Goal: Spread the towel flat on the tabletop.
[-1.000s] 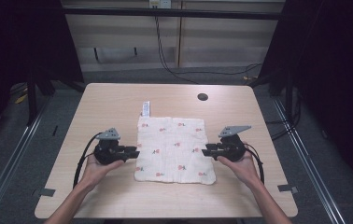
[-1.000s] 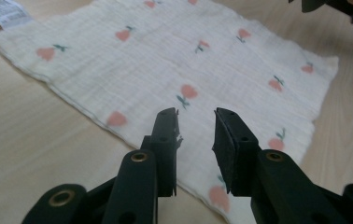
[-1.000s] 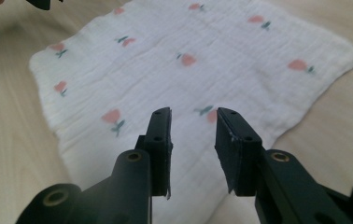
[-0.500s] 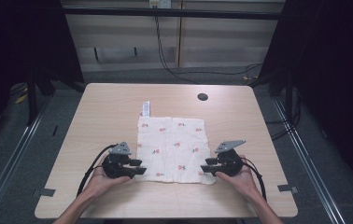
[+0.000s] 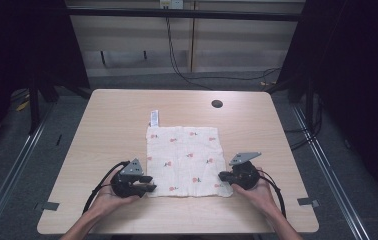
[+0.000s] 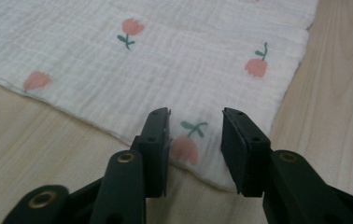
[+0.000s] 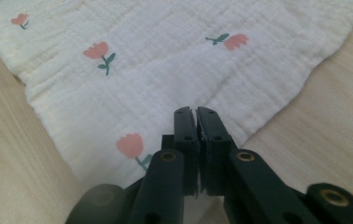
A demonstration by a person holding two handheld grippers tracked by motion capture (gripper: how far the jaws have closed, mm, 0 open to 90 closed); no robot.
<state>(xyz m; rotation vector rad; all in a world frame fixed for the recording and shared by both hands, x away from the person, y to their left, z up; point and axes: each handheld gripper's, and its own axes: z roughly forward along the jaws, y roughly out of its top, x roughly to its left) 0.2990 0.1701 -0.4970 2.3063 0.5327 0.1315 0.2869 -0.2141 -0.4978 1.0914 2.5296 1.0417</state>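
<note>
Found the left tool (image 5: 149, 184) low at the near left corner of the cloth (image 5: 187, 155), carried by the left hand (image 5: 112, 197). Noted in the left gripper view this tool (image 6: 195, 123) with jaws apart, set on each side of a pink tulip (image 6: 185, 148) printed close to the corner of the cloth (image 6: 165, 56), gripping nothing. Judged as placed so in order to close on that corner next.

Saw the cloth itself flat and square in the middle of the table (image 5: 107, 115), with a small white label (image 5: 154, 118) sticking out at the far left corner.

Found the right tool (image 5: 222, 176) at the near right corner, carried by the right hand (image 5: 259, 192). Noted in the right gripper view this tool (image 7: 196, 116) with jaws pressed together, and a raised ridge of cloth (image 7: 165, 60) running up to the tips. Judged therefore as closed on the cloth corner. Probably held at both near corners for lifting or folding the cloth away from the person.

Observed a pale wooden table with rounded corners, a dark round hole (image 5: 217, 104) near the far edge and grey tape marks (image 5: 49, 205) near the front. Beyond, noted a dim room with a grey floor (image 5: 227, 82) and black cables (image 5: 192, 75) lying on it.
</note>
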